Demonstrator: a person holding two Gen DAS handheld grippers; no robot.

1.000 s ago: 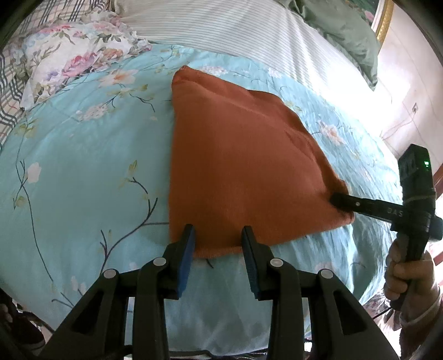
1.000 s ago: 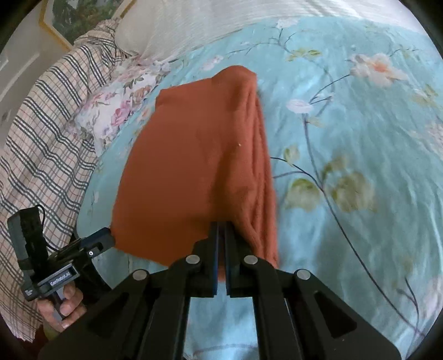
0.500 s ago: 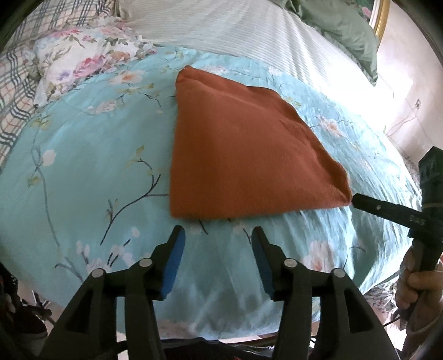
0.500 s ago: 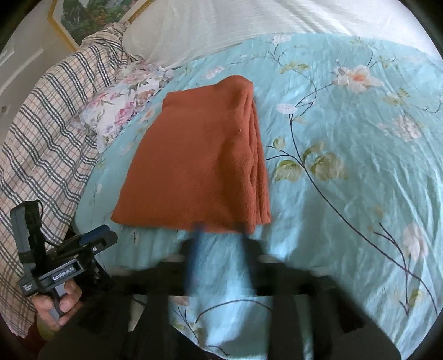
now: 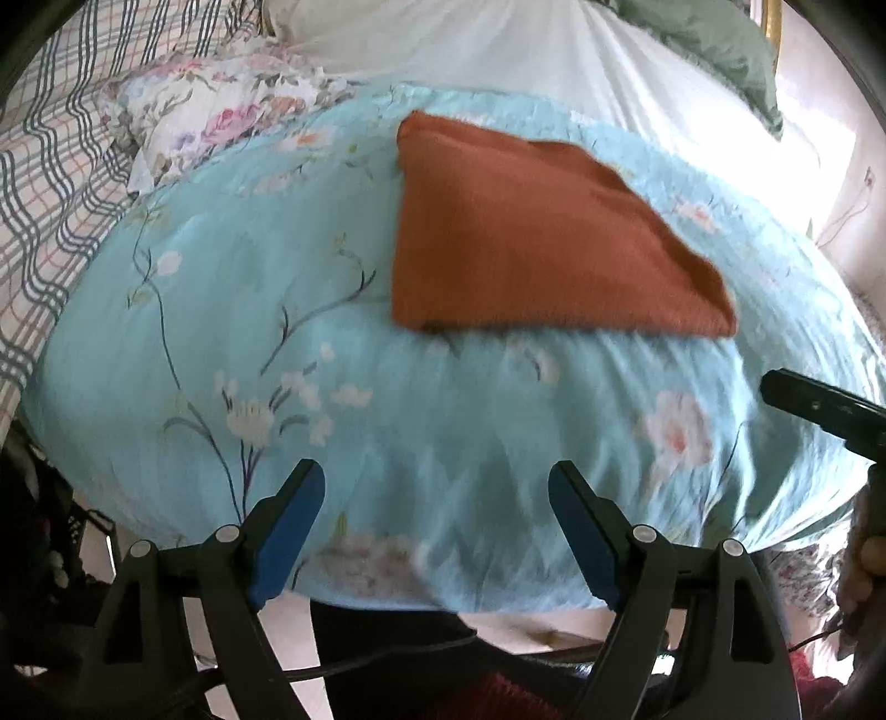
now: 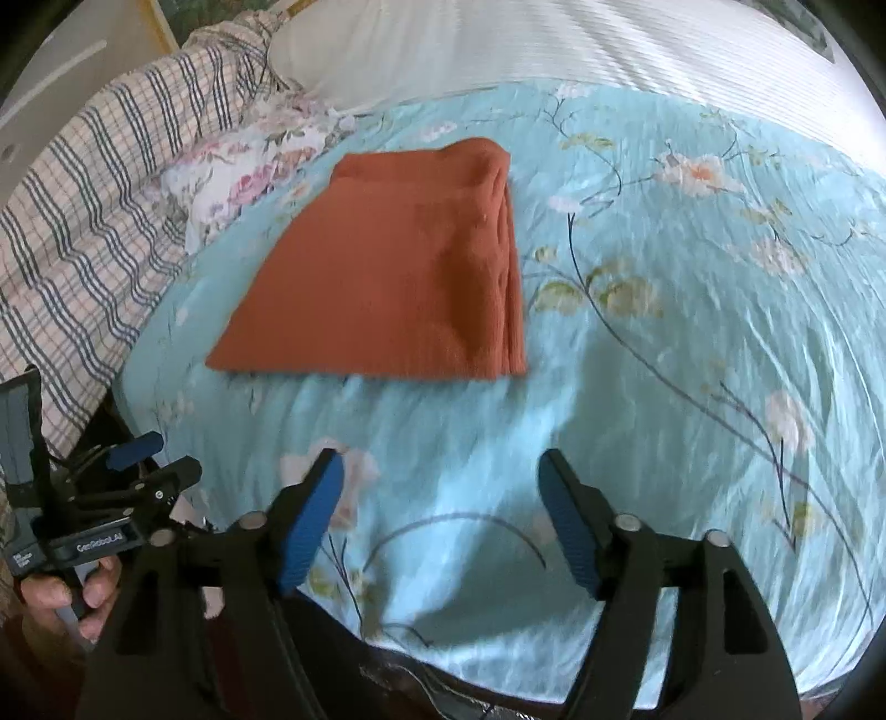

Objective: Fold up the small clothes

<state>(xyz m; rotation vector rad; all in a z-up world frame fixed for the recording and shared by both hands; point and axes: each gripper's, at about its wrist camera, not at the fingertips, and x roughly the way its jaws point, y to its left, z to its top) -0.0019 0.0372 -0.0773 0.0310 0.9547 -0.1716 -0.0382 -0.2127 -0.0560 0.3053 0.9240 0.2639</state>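
Note:
A folded rust-orange garment point(image 5: 531, 243) lies flat on the light blue flowered bedspread point(image 5: 277, 360); it also shows in the right wrist view point(image 6: 398, 271), with its stacked folded edges on the right side. My left gripper point(image 5: 434, 498) is open and empty, held back over the near edge of the bed, well clear of the garment. My right gripper point(image 6: 440, 482) is open and empty too, back from the garment's near edge. The right gripper shows at the right edge of the left wrist view point(image 5: 819, 404); the left gripper shows at lower left of the right wrist view point(image 6: 138, 471).
A flowered pillow point(image 5: 216, 122) and a plaid blanket point(image 6: 83, 221) lie to the left of the garment. A white striped sheet point(image 6: 554, 50) and a green pillow point(image 5: 709, 39) are at the back. The bed edge drops off just below both grippers.
The right gripper let go of the garment's near corner and opened. Both grippers drew back from the garment toward the bed's near edge, and the left jaws spread wider.

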